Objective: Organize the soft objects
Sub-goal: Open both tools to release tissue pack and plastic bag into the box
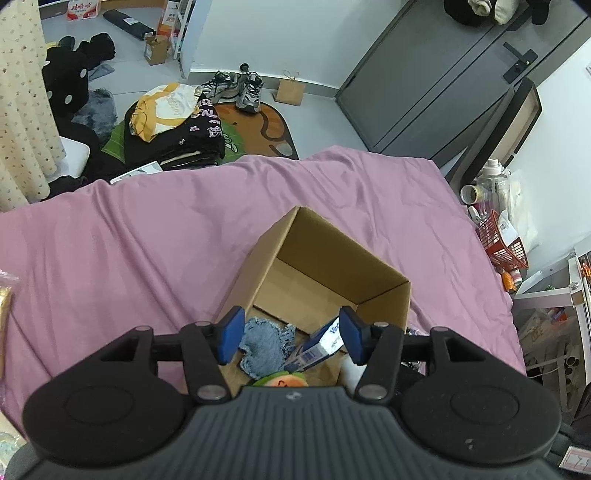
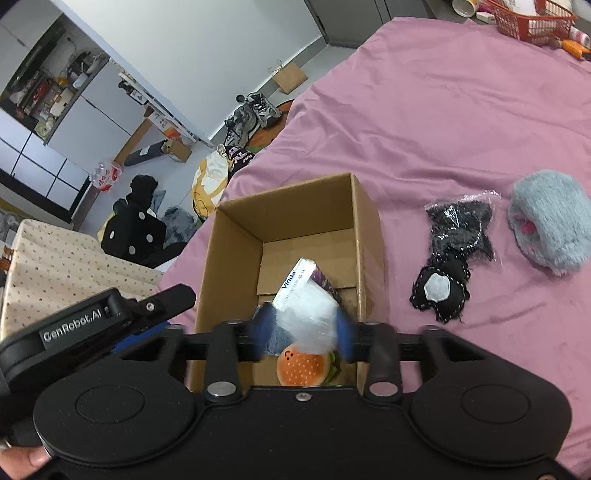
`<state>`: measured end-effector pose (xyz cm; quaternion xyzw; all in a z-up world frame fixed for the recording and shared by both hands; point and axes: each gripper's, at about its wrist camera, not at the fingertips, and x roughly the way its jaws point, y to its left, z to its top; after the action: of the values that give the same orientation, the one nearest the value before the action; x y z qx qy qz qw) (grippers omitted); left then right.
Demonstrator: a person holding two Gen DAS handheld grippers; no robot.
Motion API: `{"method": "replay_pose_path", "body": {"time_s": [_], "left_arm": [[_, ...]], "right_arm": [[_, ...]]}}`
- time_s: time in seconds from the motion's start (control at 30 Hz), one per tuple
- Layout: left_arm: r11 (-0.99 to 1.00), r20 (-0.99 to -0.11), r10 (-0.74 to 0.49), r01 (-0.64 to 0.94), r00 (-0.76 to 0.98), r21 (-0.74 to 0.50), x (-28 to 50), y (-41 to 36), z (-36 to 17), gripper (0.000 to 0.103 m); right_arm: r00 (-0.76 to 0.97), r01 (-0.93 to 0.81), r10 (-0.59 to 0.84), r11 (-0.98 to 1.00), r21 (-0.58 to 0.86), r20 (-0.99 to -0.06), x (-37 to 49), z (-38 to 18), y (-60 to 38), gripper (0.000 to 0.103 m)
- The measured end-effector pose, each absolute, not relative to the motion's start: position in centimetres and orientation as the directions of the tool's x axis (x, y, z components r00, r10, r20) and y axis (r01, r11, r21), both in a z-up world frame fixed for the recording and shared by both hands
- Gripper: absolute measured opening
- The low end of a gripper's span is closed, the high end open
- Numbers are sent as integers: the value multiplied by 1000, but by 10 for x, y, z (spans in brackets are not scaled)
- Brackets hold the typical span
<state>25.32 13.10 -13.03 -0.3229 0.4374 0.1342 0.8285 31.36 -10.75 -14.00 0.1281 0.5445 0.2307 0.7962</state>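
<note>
The left gripper point(image 1: 291, 338) hangs over the near end of an open cardboard box point(image 1: 384, 299), its blue pads point(image 1: 229, 334) spread wide with nothing between them. The right gripper point(image 2: 301, 338) is over the same box point(image 2: 364, 236) from the other side; its pads are motion-blurred on either side of a clear plastic-wrapped tissue pack point(image 2: 310, 295), and whether they actually press on it I cannot tell. In the left wrist view that tissue pack point(image 1: 316, 347) shows its blue and white wrapper, tilted against the box's near right side. Beside it on the box floor lies a frayed blue denim piece point(image 1: 266, 345), and nearest the cameras sits a burger-shaped plush point(image 2: 303, 369), orange on top with a green edge. The far half of the box floor is bare cardboard. The box stands on a bed covered by a pink sheet point(image 2: 443, 122). To the right of the box, apart from it on the sheet, lies a black soft toy in a clear bag point(image 2: 448, 258), and just beyond that, towards the bed's right edge, a grey furry plush point(image 2: 550, 229). A red basket point(image 2: 532, 18) sits off the bed's far right corner. On the floor past the bed's far edge are a pile of clothes point(image 1: 177, 125) and a pair of sneakers point(image 1: 240, 88).
</note>
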Motion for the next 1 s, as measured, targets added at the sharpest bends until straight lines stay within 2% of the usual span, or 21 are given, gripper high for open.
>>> {"method": "replay_pose_path", "body": {"time_s": [0.03,0.23,0.33,0.47,0.57,0.7,1.0], "left_arm": [[757,-812,-59,-504,581,-415,252,130,-129,57],[789,-811,-21,-488,585,-373,243,117,-114,77],[799,-806,-8,-480,592,-361,238,110,-107,81],[812,-803,4,-471,596,-345,232,100,-100,85],[817,-800,15,-469,600,-336,229,92,-94,87],[829,-794,30,-459,607,-320,225,78,-86,88],[842,-783,29,-438,621,-316,226,39,-78,89]], "right_arm": [[318,-221,503,863,454,-804,312,-137,-111,61],[367,-216,502,865,453,-784,306,-118,-130,69],[387,-231,505,863,449,-772,301,-110,-141,76],[404,-240,514,858,454,-757,298,-103,-158,81],[410,-241,524,851,466,-746,296,-99,-173,84],[429,-248,536,844,476,-727,294,-93,-197,93],[459,-243,541,839,486,-705,296,-92,-246,93]]}}
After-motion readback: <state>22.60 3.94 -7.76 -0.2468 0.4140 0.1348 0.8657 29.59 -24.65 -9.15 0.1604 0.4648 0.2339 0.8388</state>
